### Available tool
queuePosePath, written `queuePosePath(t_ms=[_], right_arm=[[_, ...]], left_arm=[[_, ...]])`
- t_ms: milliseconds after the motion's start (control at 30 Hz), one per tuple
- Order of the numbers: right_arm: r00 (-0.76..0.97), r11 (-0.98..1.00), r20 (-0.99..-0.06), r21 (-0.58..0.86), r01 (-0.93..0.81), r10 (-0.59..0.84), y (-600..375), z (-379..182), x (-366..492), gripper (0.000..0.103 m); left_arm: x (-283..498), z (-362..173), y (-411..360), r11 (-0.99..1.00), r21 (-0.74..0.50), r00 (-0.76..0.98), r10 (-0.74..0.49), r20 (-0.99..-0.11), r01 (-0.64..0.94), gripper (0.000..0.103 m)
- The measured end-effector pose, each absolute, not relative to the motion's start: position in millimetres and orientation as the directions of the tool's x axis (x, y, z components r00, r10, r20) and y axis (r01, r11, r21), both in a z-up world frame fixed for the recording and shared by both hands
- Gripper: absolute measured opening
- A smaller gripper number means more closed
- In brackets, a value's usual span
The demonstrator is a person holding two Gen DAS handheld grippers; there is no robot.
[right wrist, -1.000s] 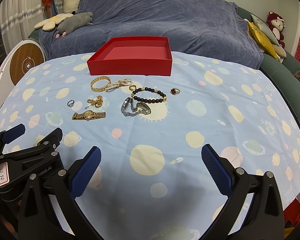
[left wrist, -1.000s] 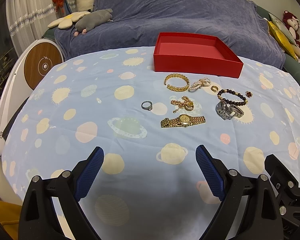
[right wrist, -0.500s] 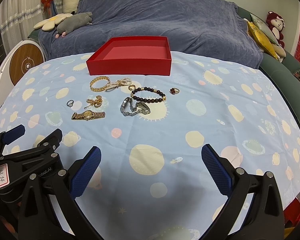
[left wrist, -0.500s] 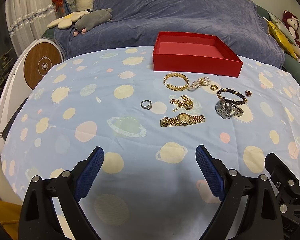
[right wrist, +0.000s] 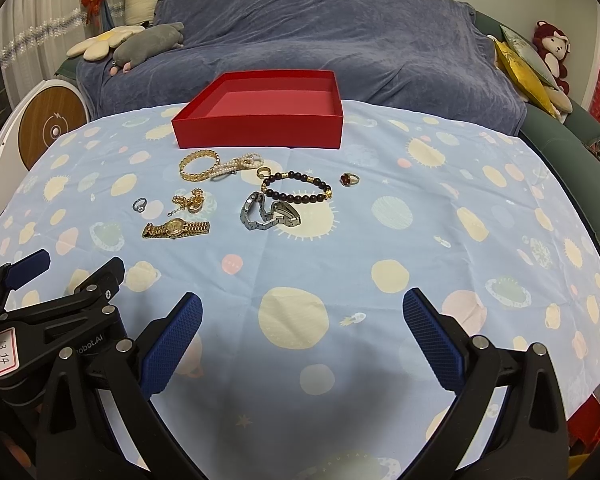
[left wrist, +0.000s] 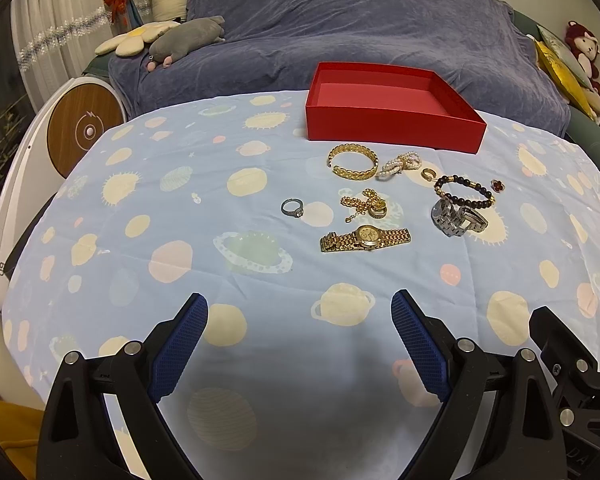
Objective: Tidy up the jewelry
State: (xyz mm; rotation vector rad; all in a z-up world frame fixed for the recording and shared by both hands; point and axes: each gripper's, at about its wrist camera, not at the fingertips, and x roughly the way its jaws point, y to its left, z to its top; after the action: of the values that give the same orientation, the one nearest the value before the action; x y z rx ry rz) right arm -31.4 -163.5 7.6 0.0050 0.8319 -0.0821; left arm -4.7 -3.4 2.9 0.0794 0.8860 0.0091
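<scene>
Both grippers hover above the near edge of the table with nothing between their blue pads: the left gripper (left wrist: 300, 332) has its jaws spread wide, and the right gripper (right wrist: 302, 328) is spread just as wide. The table is covered by a pale blue tablecloth (left wrist: 140, 240) printed with planets and suns. A shallow red box (left wrist: 392, 106) sits at the far edge of the table, its long axis running along that edge and its opening facing up. All the jewelry lies on the cloth just in front of the box, between it and the middle of the table. The gold watch (left wrist: 365, 238) is the piece nearest the grippers, laid flat with its band stretched left to right, parallel to the near edge. To its right the silver watch (left wrist: 458, 218) lies curled on its side. Behind them are a gold chain (left wrist: 366, 206) in a small heap, a silver ring (left wrist: 293, 208) off to the left, a gold bangle (left wrist: 353, 161) close to the box wall, a pearl piece (left wrist: 398, 163) touching the bangle, a small gold ring (left wrist: 429, 174), a dark bead bracelet (left wrist: 464, 191) and a red clover ring (left wrist: 499, 186) furthest right.
</scene>
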Motion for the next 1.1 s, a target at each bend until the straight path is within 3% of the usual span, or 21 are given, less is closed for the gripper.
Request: queuePosePath(t_ms=[667, 1100], right_arm=[[0.671, 0.997, -0.739, -0.026, 0.066, -0.063, -164, 7, -31, 0.098], [0.662, 0.993, -0.748, 0.025, 0.116, -0.058, -198, -3, 8, 0.098]], left_arm=[[-4, 2, -4, 0.997, 0.072, 0.63, 0.034, -0.776, 0.034, 0.09], [34, 3, 32, 0.998, -0.064, 0.602, -0.057, -0.796, 0.01, 0.091]])
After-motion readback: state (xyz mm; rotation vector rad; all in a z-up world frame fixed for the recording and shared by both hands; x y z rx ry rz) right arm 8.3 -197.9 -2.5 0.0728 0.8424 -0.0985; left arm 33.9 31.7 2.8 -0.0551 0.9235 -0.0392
